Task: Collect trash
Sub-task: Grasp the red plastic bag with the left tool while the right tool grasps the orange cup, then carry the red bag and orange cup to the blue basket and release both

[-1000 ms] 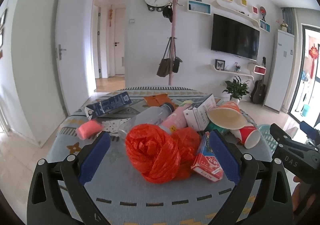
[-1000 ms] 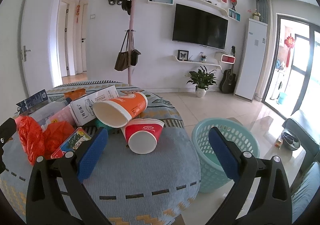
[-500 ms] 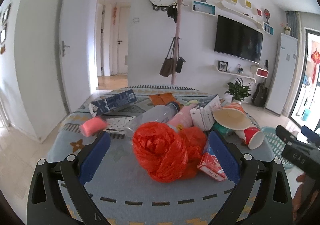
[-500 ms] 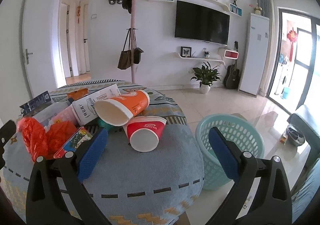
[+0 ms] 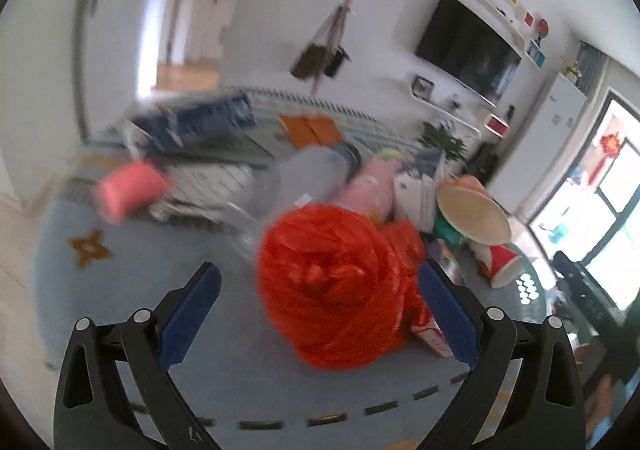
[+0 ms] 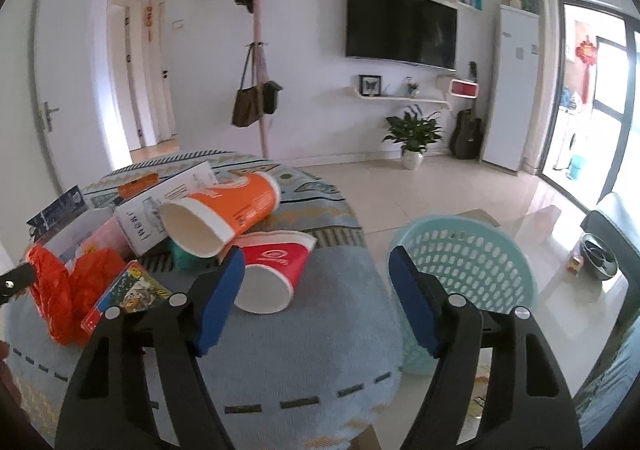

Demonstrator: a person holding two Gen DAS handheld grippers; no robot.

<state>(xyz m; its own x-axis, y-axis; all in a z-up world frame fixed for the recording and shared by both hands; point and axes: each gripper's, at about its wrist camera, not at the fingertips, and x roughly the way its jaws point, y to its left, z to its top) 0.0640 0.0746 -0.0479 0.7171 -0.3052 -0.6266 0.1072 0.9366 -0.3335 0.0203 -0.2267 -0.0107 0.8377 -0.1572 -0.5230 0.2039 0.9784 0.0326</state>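
- Red plastic bag (image 5: 336, 290), crumpled, lies on the table (image 5: 132, 290) between the spread fingers of the left hand-held gripper (image 5: 318, 314).
- Right hand-held gripper (image 6: 316, 302), jaws apart and empty, hovers beside a tipped red cup (image 6: 276, 270).
- Teal basket (image 6: 468, 270) stands on the floor just beside the table.

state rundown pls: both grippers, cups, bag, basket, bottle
left gripper: open, red bag between the fingers, not clamped
right gripper: open, holding nothing
red bag: crumpled, on the table
orange cup: on its side, resting on the red cup
red cup: on its side, mouth toward the camera
basket: upright on the floor beside the table; inside not visible
bottle: lying down, capped, blurred
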